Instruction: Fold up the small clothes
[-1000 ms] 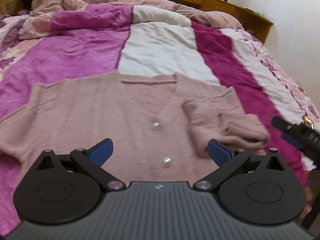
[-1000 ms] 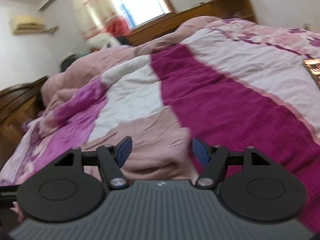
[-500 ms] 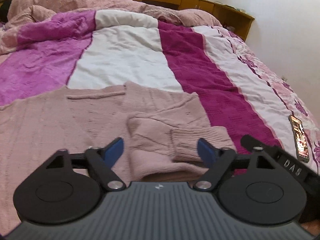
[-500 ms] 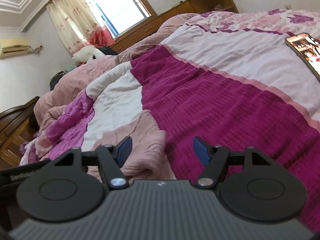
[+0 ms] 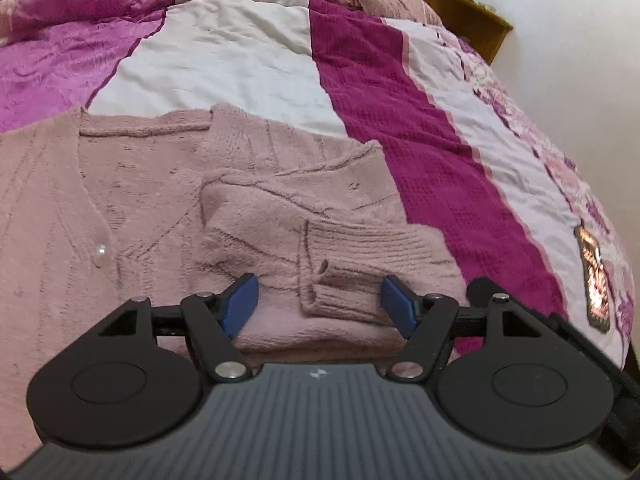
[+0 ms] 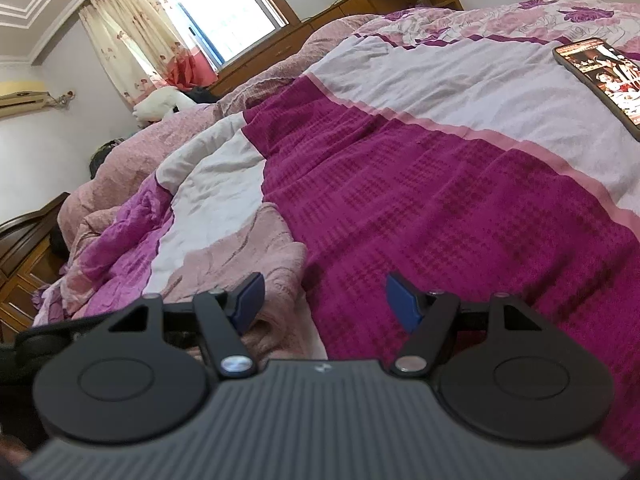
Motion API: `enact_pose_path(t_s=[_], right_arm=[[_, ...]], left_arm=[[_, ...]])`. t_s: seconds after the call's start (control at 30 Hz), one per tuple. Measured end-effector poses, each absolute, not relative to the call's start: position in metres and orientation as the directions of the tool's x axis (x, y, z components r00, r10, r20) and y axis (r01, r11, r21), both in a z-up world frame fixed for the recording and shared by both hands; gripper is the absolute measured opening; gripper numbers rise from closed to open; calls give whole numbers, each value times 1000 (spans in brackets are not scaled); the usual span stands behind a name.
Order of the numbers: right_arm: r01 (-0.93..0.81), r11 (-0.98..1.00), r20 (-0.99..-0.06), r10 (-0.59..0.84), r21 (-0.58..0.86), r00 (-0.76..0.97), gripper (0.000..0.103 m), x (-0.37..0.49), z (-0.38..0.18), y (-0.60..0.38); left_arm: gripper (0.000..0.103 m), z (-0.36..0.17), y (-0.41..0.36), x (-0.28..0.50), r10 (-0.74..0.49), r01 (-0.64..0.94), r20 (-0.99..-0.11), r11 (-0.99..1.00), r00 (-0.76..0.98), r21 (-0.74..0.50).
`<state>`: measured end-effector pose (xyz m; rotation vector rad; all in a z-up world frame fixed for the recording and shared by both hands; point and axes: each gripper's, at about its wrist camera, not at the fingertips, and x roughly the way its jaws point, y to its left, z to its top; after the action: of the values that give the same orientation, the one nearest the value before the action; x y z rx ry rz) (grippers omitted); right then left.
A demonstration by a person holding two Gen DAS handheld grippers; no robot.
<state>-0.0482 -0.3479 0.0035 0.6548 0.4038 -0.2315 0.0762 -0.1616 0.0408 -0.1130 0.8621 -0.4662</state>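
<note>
Down low over the bed [image 5: 248,56], the left claw [image 5: 318,302] points forward with its two blue fingers [image 5: 240,304] spread wide apart, holding nothing. It sits just above the near edge of a pink knit sweater [image 5: 120,184]. The sweater lies flat on the striped blanket, front side up, stretched sideways across the view, with its neck edge on the far side and its bottom edge near the claw. A shiny round button [image 5: 101,251] shows on its front. One sleeve [image 5: 280,216] is folded back on top of the body, and its ribbed cuff [image 5: 360,260] lies between the two blue fingers, pointing to the right. The right claw [image 6: 322,300] is also low and pointing forward over the bed, tipped a little, and its fingers [image 6: 404,306] are wide apart too, holding nothing. Its left finger is over the pink sweater's edge [image 6: 256,248], and its right finger is over the dark purple stripe [image 6: 440,220]. A phone [image 6: 600,76] with a lit screen lies on the white part of the blanket, well apart from the sweater. A window [image 6: 224,12] with curtains is far behind.
</note>
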Motion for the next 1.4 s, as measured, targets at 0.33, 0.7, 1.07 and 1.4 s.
enact_pose_path(t_s=[0.33, 0.7, 1.07, 1.4], right_arm=[[348, 761, -434, -98, 547, 896, 69, -50, 1, -350], [351, 746, -428, -98, 566, 899, 69, -51, -1, -351], [348, 752, -428, -97, 560, 898, 70, -51, 2, -346], [313, 784, -430, -65, 536, 900, 71, -48, 8, -329]], left_arm=[[75, 39, -164, 82, -548, 350, -648, 837, 529, -421], [13, 37, -174, 84, -480, 364, -659, 876, 580, -317], [11, 91, -127, 66, -497, 377, -540, 868, 679, -323], [11, 129, -25, 68, -302, 222, -501, 951, 811, -214]])
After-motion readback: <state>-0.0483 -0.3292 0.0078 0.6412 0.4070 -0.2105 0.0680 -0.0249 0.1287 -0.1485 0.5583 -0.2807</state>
